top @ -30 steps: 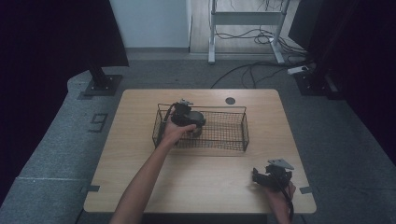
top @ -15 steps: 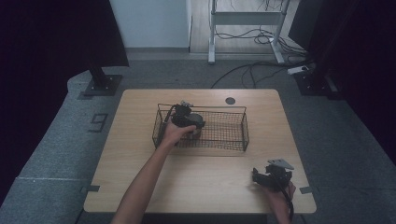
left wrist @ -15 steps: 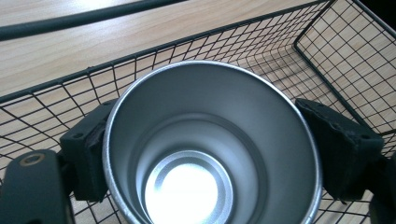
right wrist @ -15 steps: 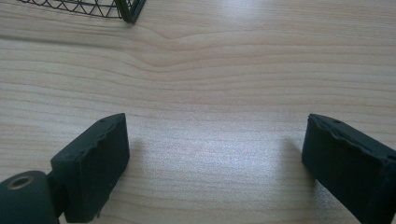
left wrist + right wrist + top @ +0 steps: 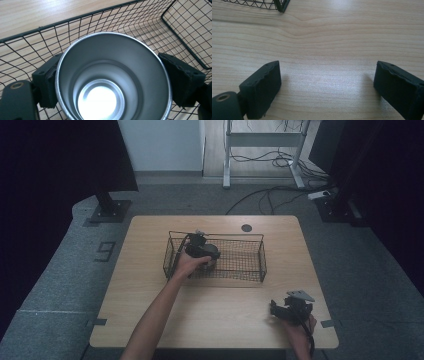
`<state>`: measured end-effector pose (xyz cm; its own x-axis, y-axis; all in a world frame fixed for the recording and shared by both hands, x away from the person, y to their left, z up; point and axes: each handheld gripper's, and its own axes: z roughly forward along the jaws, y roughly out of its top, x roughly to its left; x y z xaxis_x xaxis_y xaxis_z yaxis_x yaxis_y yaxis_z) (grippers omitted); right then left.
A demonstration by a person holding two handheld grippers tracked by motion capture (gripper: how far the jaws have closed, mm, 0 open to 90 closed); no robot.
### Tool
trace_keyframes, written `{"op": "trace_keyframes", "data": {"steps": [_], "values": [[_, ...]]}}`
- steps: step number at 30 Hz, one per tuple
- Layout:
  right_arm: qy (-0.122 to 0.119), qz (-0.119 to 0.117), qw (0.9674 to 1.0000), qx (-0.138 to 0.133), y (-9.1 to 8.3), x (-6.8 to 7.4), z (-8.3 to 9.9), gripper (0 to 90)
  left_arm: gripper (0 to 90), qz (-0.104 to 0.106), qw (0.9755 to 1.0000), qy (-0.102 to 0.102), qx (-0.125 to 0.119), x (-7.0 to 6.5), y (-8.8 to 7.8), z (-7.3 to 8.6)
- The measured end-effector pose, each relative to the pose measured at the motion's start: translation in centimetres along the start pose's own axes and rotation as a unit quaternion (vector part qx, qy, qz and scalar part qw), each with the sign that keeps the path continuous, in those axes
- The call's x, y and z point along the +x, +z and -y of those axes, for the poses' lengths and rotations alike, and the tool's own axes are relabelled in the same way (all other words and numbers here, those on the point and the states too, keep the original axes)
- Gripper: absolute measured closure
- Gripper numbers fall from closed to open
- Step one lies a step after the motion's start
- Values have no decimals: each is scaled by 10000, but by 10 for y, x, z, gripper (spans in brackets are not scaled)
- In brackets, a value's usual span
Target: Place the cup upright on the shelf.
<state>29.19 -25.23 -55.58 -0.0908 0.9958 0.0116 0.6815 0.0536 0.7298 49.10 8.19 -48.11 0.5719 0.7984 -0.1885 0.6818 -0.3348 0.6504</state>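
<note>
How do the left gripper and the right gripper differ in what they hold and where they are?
The left gripper is shut on a steel cup; the right gripper stands open with nothing between its jaws. The left gripper is inside the wire basket; the right gripper is over the bare wooden table. Both have black padded jaws.

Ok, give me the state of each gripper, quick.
Left gripper: closed on the metal cup, inside the wire basket.
Right gripper: open, holding nothing, over the bare table.
</note>
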Motion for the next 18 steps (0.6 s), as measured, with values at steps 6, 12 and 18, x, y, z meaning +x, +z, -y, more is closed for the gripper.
{"op": "trace_keyframes", "data": {"steps": [6,12,18], "values": [[-1,0,10000,0,0,0,0,75,139,-13,9999,-21,110,0,1,-1],[1,0,10000,0,0,0,0,75,119,10,9999,-94,134,2,-1,-2],[0,0,10000,-1,0,0,0,75,94,-5,10000,-67,10,0,-11,-5]]}}
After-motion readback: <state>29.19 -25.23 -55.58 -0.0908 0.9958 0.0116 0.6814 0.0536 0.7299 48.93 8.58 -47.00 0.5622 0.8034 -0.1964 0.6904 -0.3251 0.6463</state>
